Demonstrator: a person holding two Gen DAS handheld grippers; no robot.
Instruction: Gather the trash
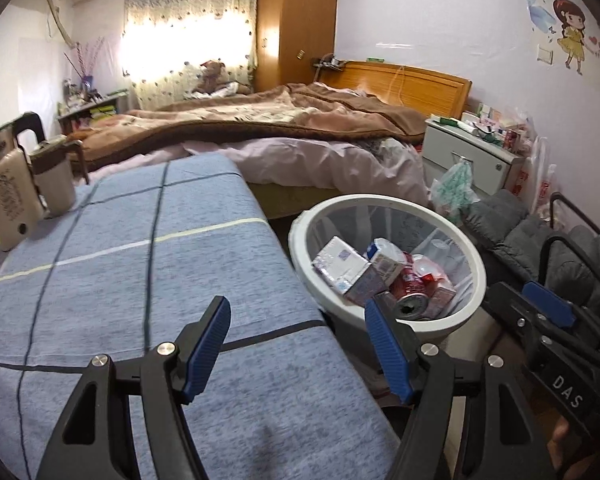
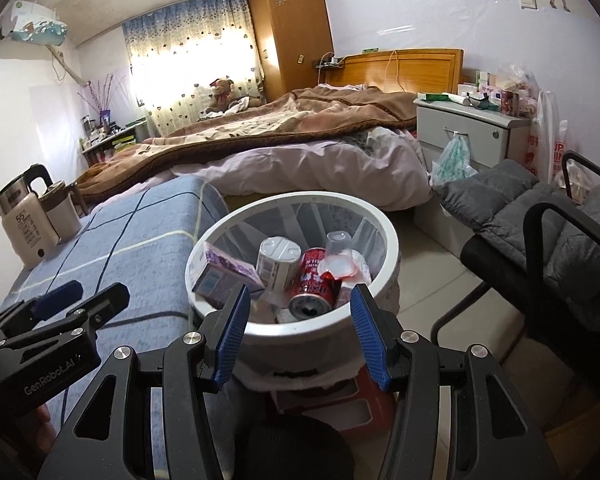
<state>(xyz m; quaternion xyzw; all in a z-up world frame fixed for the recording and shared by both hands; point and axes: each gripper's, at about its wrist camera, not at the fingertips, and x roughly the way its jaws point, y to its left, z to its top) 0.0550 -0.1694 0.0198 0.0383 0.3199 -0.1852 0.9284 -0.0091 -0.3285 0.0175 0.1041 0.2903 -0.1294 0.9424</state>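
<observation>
Far left on the blue checked tabletop (image 1: 120,280), kettle (image 2: 24,220) and mug (image 2: 62,212) sit back from the edge, out of the work area; cloth bare of litter. Left gripper (image 1: 298,344) over the near table edge, jaws apart, nothing between. Right: white bin (image 2: 392,248) beside the table for short drops, holding cartons and red can (image 2: 316,284). Right gripper (image 2: 300,332) above it, jaws apart, empty, likely just unloaded.

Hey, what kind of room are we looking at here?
Most likely a lived-in home bedroom: an unmade wooden-framed bed with a brown blanket, a tall orange-brown wooden wardrobe beside the patterned window curtain, and a white bedside cabinet by the headboard.
</observation>
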